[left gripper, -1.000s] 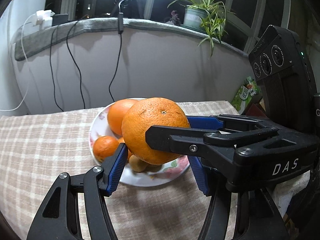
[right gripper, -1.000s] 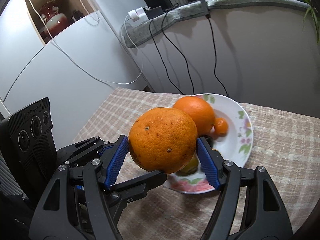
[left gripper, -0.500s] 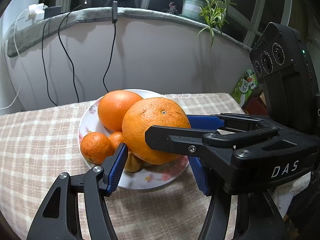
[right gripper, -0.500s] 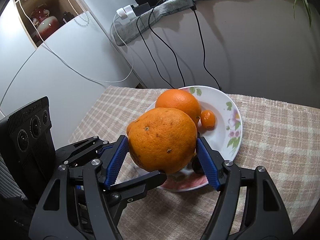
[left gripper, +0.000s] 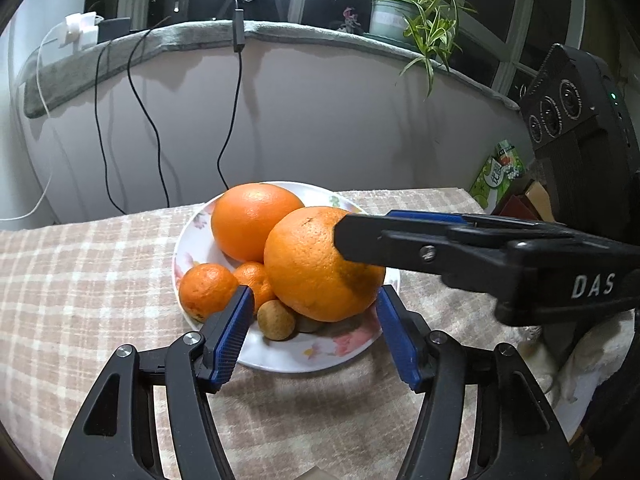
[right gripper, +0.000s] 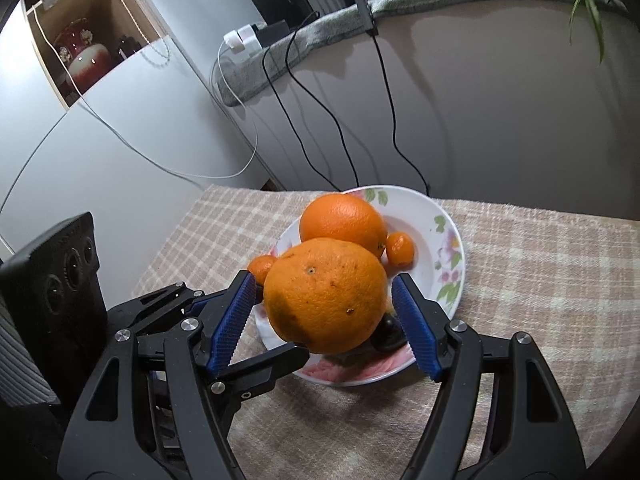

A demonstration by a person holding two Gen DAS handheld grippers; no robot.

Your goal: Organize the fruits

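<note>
— While your right gripper (right gripper: 323,280) straddles the big orange (right gripper: 326,296), are its jaws gripping?

— No. They look released, with a thin gap showing beside each blue pad. The orange sits on the near side of the plate (right gripper: 452,236), toward the table's (right gripper: 540,280) far edge, propped on smaller fruit and touching the second orange (right gripper: 340,220).

— And your left gripper (left gripper: 315,292)?

— Its jaws are spread wide and hold nothing, just short of the plate's near rim.

— What does your next move turn on?

— The orange lies squarely between your right jaws, so draw straight back. It is round, and I judge that a sideways nudge could roll it off.
</note>
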